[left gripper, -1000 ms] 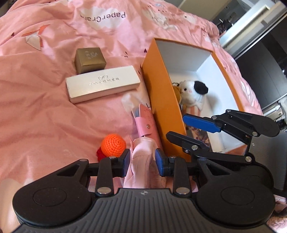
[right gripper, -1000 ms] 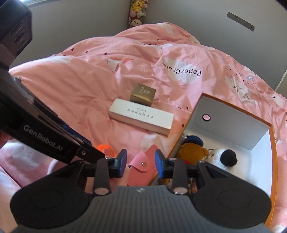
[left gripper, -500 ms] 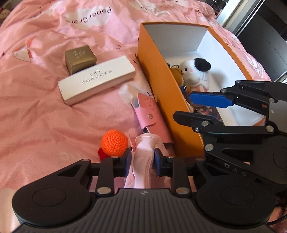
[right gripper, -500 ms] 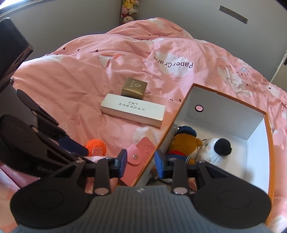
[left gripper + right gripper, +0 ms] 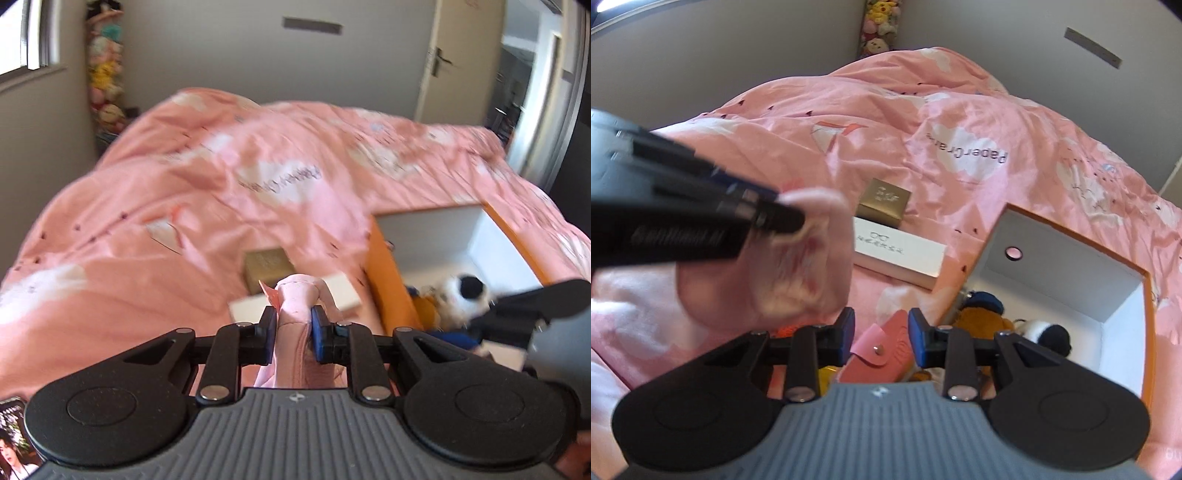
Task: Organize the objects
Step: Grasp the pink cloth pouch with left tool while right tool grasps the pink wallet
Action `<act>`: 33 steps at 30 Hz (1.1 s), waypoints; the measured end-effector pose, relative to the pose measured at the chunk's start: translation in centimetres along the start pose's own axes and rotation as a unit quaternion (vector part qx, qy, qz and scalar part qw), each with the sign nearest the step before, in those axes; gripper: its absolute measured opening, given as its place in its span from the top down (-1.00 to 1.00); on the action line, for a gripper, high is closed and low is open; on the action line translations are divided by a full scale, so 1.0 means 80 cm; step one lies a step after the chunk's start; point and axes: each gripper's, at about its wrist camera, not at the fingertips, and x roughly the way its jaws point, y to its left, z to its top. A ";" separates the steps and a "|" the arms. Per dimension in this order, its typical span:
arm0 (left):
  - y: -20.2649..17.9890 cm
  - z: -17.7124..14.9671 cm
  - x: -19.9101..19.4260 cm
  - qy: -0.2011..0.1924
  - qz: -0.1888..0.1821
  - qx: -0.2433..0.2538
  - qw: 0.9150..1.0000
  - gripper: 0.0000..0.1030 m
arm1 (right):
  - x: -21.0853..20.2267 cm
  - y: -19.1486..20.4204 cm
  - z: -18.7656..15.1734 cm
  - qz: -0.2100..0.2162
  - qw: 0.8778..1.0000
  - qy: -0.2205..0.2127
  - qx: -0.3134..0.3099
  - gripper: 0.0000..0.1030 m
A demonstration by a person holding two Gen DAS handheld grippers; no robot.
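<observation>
My left gripper is shut on a pale pink fabric pouch and holds it up above the bed; in the right wrist view the pouch hangs from it at the left. My right gripper is open and empty above a pink snap wallet beside the orange box. The box holds a brown plush and a white-and-black plush.
A gold cube box and a long white glasses box lie on the pink duvet left of the orange box. An orange crochet ball peeks out by my right gripper. A door stands beyond the bed.
My left gripper has lifted the pink pouch off the bed and tilted up, so the room's walls show. My right gripper stays open near the wallet and has come lower.
</observation>
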 end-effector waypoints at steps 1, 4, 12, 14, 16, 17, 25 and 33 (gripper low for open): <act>0.004 0.001 0.004 -0.002 0.007 -0.006 1.000 0.58 | 0.004 0.003 0.004 0.003 1.000 0.006 -0.008 0.35; 0.025 0.002 0.023 0.005 0.011 -0.031 0.999 0.58 | 0.025 0.012 0.018 0.003 0.999 0.036 -0.029 0.35; 0.063 -0.023 0.074 0.100 -0.018 -0.107 0.989 0.56 | 0.091 0.016 0.036 0.004 0.987 0.154 -0.054 0.34; 0.065 -0.026 0.079 0.115 -0.018 -0.108 0.987 0.51 | 0.106 0.022 0.037 -0.003 0.981 0.182 -0.063 0.24; 0.068 -0.025 0.080 0.122 -0.022 -0.111 0.986 0.47 | 0.122 0.025 0.036 -0.013 0.976 0.207 -0.063 0.21; 0.071 -0.024 0.080 0.127 -0.024 -0.119 0.984 0.45 | 0.130 0.026 0.036 -0.022 0.974 0.216 -0.064 0.21; 0.102 -0.021 0.100 0.161 -0.031 -0.178 0.970 0.41 | 0.162 0.036 0.039 -0.077 0.961 0.252 -0.083 -0.01; 0.122 -0.025 0.115 0.178 -0.025 -0.196 0.964 0.26 | 0.175 0.059 0.022 -0.121 0.941 0.269 -0.164 0.01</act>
